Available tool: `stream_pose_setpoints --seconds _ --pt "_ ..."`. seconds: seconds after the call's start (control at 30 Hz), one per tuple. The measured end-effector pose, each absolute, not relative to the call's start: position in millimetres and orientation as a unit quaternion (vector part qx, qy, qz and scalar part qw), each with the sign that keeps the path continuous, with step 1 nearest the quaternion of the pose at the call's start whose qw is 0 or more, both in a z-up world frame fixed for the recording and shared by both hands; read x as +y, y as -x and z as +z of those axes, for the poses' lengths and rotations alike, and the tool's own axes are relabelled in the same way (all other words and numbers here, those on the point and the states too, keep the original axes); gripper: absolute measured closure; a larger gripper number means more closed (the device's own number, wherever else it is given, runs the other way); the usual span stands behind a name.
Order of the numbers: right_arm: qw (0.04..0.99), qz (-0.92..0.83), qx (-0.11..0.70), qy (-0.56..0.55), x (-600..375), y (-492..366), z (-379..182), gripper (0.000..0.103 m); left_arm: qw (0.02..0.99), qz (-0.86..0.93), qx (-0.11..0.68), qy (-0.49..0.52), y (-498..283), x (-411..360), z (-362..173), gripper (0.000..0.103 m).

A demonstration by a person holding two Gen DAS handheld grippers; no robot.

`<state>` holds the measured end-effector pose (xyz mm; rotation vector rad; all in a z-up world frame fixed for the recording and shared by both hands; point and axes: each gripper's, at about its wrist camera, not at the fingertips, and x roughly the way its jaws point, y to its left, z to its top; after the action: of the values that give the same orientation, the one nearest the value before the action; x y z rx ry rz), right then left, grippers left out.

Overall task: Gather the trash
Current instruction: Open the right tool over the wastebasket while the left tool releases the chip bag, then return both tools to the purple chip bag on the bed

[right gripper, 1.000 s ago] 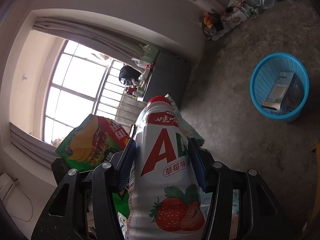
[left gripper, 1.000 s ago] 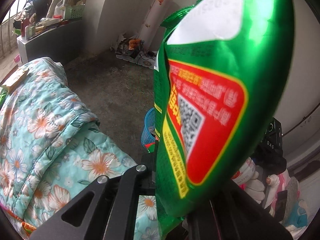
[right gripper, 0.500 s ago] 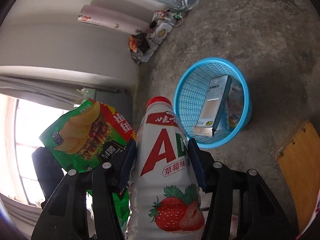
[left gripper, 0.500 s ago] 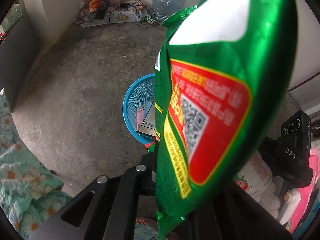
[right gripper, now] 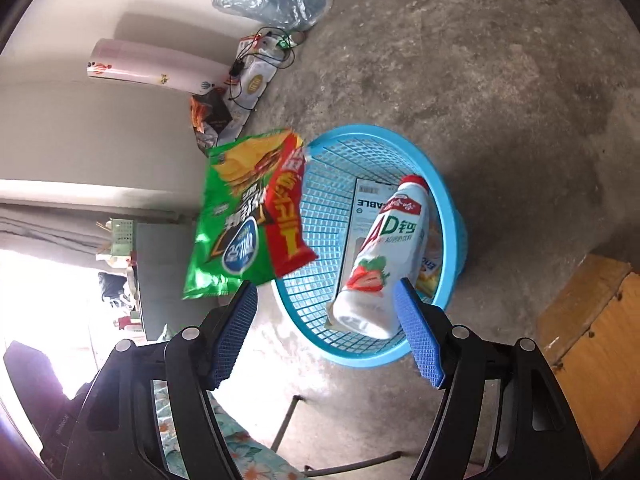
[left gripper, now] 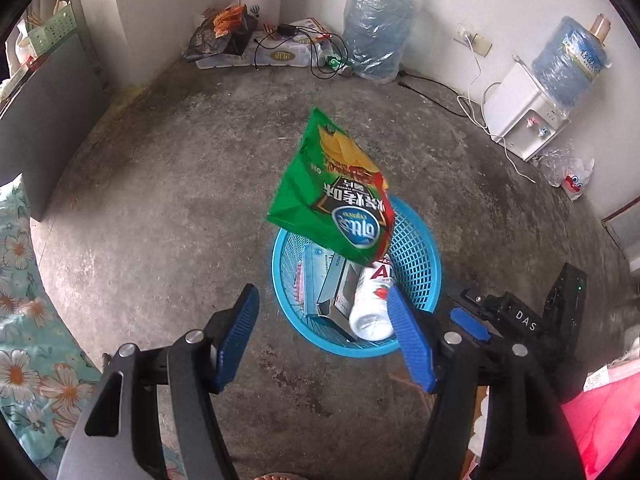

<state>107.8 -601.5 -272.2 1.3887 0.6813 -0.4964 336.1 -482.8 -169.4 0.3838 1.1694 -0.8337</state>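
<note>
Both sets of fingers spread, holding nothing; chip bag [left gripper: 336,196] light and floppy, apparently mid-air over basket [left gripper: 420,240], bottle [right gripper: 384,256] rigid, slick, best pinched mid-body.

There is 1 blue basket [left gripper: 420,248], 1 green chip bag [left gripper: 332,192] and 1 strawberry drink bottle [right gripper: 380,264]. Inside the basket sit at least 2 flat boxes [left gripper: 340,288]; further items underneath cannot be counted. 2 water jugs show: 1 on the floor [left gripper: 376,28] and 1 on the single dispenser [left gripper: 524,116]. There are 2 grippers, the left [left gripper: 324,336] and the right [right gripper: 326,328], each with 2 blue-padded fingers [left gripper: 236,340] spread apart, holding nothing.
</note>
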Motion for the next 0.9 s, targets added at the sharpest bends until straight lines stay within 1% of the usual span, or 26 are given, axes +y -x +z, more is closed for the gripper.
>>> stream_pose_setpoints --seconds 0.2,0.4,0.53,0.7,0.83,0.9 --pt "0.694 -0.227 0.293 -0.617 -597 -90 -258 0.035 0.745 -0.392 0.517 -0.157 -316 -455 -135 0.039" --pt "0.711 -0.227 0.281 -0.603 -582 -70 -233 0.035 0.756 -0.419 0.485 -0.134 -288 -396 -78 0.039" --pt "0.730 -0.222 0.275 -0.585 -569 -64 -218 0.035 0.774 -0.421 0.461 -0.112 -267 -337 -36 0.037" --pt "0.746 -0.194 0.276 -0.574 -548 -70 -201 0.034 0.799 -0.394 0.447 -0.078 -254 -257 0 0.034" --pt "0.748 -0.168 0.284 -0.576 -538 -79 -186 0.034 0.827 -0.346 0.442 -0.022 -248 -178 28 0.034" --pt "0.762 -0.154 0.287 -0.560 -530 -86 -171 0.034 0.845 -0.314 0.433 0.010 -243 -133 41 0.034"
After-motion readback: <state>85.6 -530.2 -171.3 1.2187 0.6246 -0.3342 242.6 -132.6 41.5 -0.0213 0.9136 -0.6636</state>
